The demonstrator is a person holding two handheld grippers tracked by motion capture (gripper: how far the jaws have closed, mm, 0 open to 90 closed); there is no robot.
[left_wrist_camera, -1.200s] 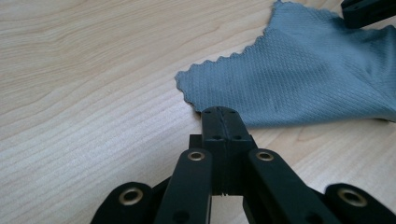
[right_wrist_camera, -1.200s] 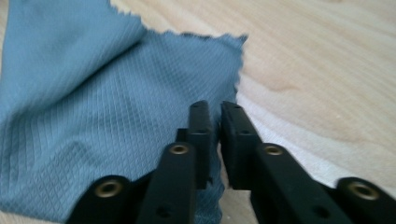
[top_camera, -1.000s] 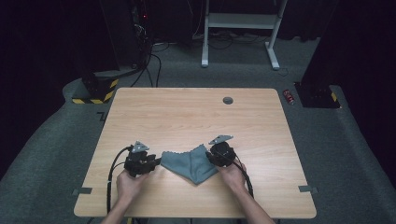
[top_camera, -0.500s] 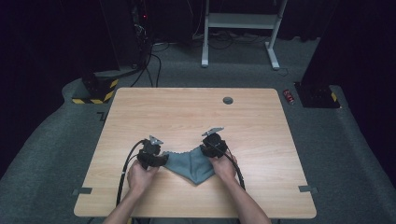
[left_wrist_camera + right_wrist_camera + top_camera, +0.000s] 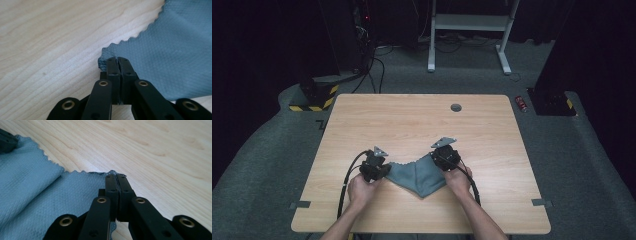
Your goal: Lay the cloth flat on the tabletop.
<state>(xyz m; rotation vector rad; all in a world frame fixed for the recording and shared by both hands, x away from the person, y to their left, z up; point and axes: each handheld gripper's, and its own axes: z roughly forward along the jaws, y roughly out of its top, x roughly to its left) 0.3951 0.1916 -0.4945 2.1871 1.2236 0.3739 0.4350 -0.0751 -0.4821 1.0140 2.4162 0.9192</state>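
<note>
As the jaws had just been closing, the left gripper (image 5: 117, 60) and right gripper (image 5: 116, 177) each pinched a corner of the blue cloth (image 5: 419, 175) lying near the table's (image 5: 412, 120) front edge; lifting together seemed next.

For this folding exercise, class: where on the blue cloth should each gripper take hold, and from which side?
At the two corners of the blue cloth, coming in low from each outer side: the left gripper and right gripper are shut on these thin, slightly lifted scalloped corners.

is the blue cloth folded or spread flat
Folded: the cloth lies doubled into a triangle on the table, a crease running down its middle.
</note>
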